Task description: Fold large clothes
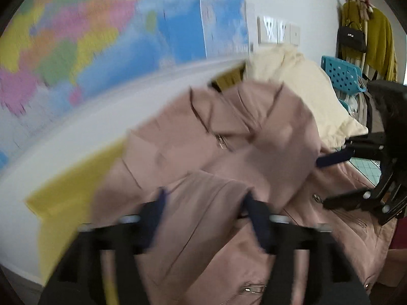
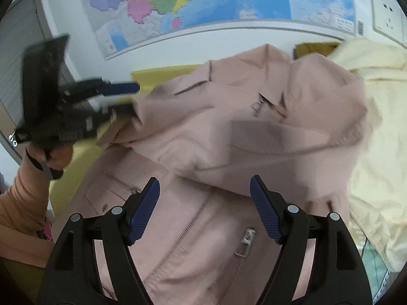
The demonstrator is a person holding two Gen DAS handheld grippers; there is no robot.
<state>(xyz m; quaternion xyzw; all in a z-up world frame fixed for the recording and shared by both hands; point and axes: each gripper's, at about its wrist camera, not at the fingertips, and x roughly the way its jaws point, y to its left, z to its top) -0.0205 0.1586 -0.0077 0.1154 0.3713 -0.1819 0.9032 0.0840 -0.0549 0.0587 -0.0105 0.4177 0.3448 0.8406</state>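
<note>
Pink jacket (image 2: pixel 229 152) = biggest thing, sprawled over yellow table (image 2: pixel 162 73) under wall map (image 2: pixel 193 2); cream garment (image 2: pixel 376 132) lies touching its right side. Jacket looks mid-weight, soft but w/ some body: thick collar, zips, snaps, so prob. heavier than a shirt and will sag, not hold shape. Surface looks smooth, could slip from pads. Best hold, I'd judge: seams, hem or cuff edges, doubled fabric, not the flat panel; steer clear of zip pull (image 2: pixel 250 236).

Right gripper (image 2: pixel 204 208): fingers spread wide, nothing between them, hovering above jacket front near the zip. Left gripper (image 2: pixel 122 96): in right-wrist view the upper finger sticks out free above the cloth, lower one seems tucked at a sleeve/shoulder fold; own view too smeared, so whether it's gripping fabric = can't tell.

Hard to read: left-wrist view heavily motion-blurred. Lower hem and far sleeve cut off/hidden under folds. Table edge mostly covered. Coat rack (image 1: pixel 366 40) and blue crate (image 1: pixel 340 73) at back, small, irrelevant.
</note>
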